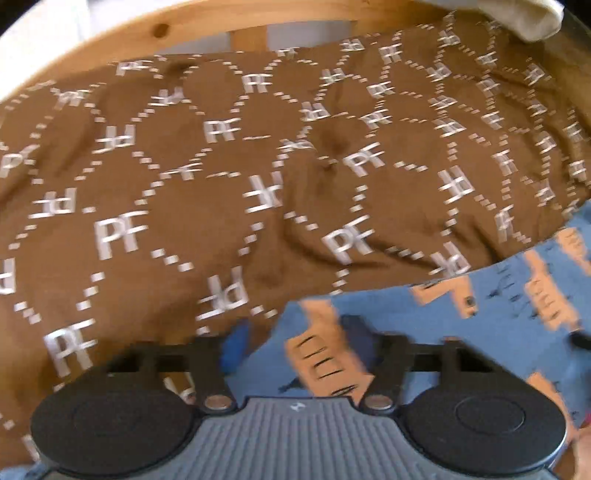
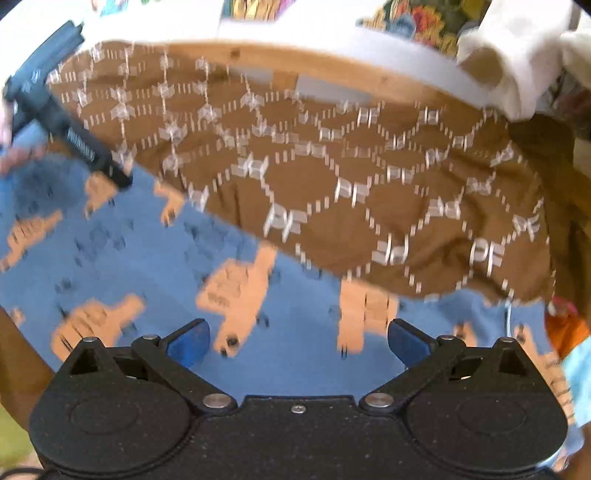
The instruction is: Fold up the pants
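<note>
Brown pants (image 1: pixel 229 177) with a white "PF" diamond pattern lie spread over a blue sheet (image 1: pixel 443 332) printed with orange thumbs-up hands. In the right wrist view the pants (image 2: pixel 369 192) fill the upper right, their near edge running diagonally. My left gripper (image 1: pixel 295 343) is open just above the sheet at the pants' near edge, and holds nothing. It also shows in the right wrist view (image 2: pixel 66 122) at far left, over the pants' edge. My right gripper (image 2: pixel 299 341) is open and empty over the blue sheet, short of the pants' edge.
A wooden bed rail (image 1: pixel 184 29) runs behind the pants, also in the right wrist view (image 2: pixel 332 70). A cream cloth (image 1: pixel 524 18) lies at the far right corner, seen too in the right wrist view (image 2: pixel 524 62). Flowered fabric (image 2: pixel 424 18) lies beyond.
</note>
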